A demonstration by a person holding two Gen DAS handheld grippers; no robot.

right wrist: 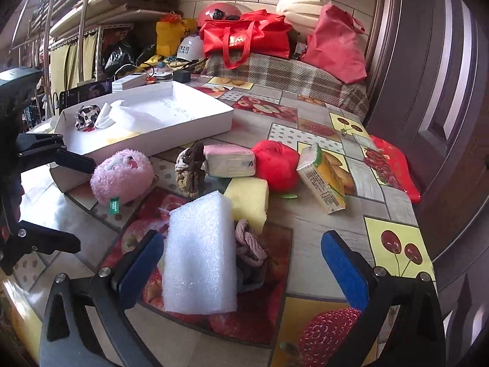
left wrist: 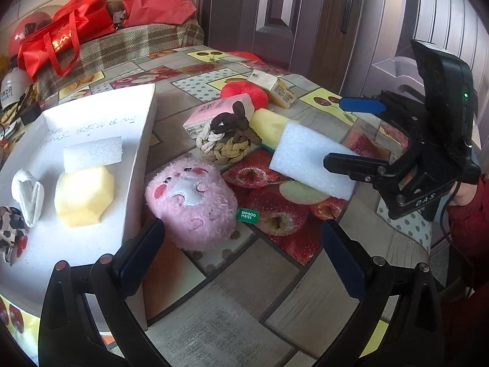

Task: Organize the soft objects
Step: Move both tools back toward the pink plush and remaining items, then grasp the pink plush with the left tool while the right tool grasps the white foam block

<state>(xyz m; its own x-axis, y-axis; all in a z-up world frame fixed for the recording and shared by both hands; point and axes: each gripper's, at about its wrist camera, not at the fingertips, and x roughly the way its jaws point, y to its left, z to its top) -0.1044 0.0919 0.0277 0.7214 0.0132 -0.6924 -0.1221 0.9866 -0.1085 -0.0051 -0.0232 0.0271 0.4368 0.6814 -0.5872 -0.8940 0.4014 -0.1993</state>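
My left gripper (left wrist: 241, 232) is open just behind a pink plush toy (left wrist: 191, 202), which lies on the table against the outside wall of a white tray (left wrist: 143, 140). The tray holds a white foam piece (left wrist: 91, 153), a yellow sponge (left wrist: 84, 195), a white folded cloth (left wrist: 29, 192) and a spotted scrunchie (left wrist: 10, 232). My right gripper (right wrist: 243, 241) is open around a white foam block (right wrist: 200, 253), which sits close to its left finger. A pink hair tie (right wrist: 249, 244) lies beside the block, with a yellow sponge (right wrist: 249, 202) behind it.
On the fruit-print table are a braided rope knot (right wrist: 189, 168), a tissue pack (right wrist: 229, 160), a red plush apple (right wrist: 276, 165) and a juice carton (right wrist: 324, 177). Red bags (right wrist: 244, 39) sit on a plaid-covered surface behind. A dark door (right wrist: 428, 91) stands on the right.
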